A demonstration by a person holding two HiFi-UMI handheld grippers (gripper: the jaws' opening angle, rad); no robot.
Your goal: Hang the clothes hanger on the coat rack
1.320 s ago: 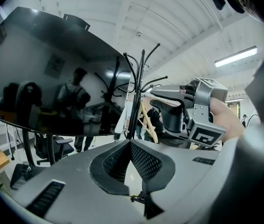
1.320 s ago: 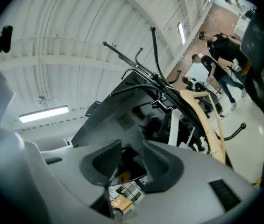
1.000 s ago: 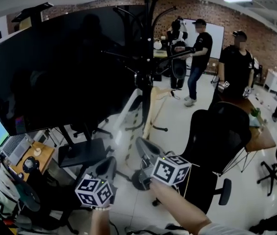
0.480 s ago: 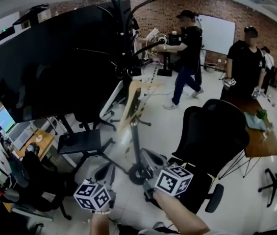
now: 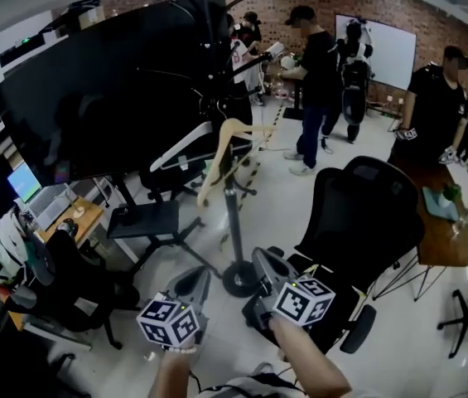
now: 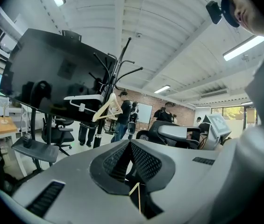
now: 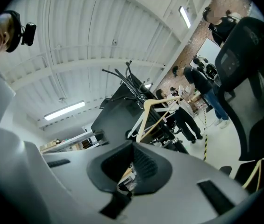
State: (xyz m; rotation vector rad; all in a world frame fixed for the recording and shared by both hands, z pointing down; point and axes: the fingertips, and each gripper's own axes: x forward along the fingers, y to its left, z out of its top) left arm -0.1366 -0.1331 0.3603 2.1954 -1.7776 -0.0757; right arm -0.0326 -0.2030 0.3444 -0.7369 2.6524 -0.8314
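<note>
Hanger point(image 5: 214, 160) hooked on far coat rack point(image 5: 234, 222). Left gripper point(image 5: 190, 284) and right gripper point(image 5: 265, 268) sit near, jaws together, empty. Looks done.

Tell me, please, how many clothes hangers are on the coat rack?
2: a pale wooden hanger at the black metal coat rack's pole, and a white plastic hanger just left of it in the head view. Others may be hidden.

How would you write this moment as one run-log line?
wooden hanger: hangs on coat rack | white hanger: next to it | left tongs: shut, empty | right tongs: shut, empty
</note>
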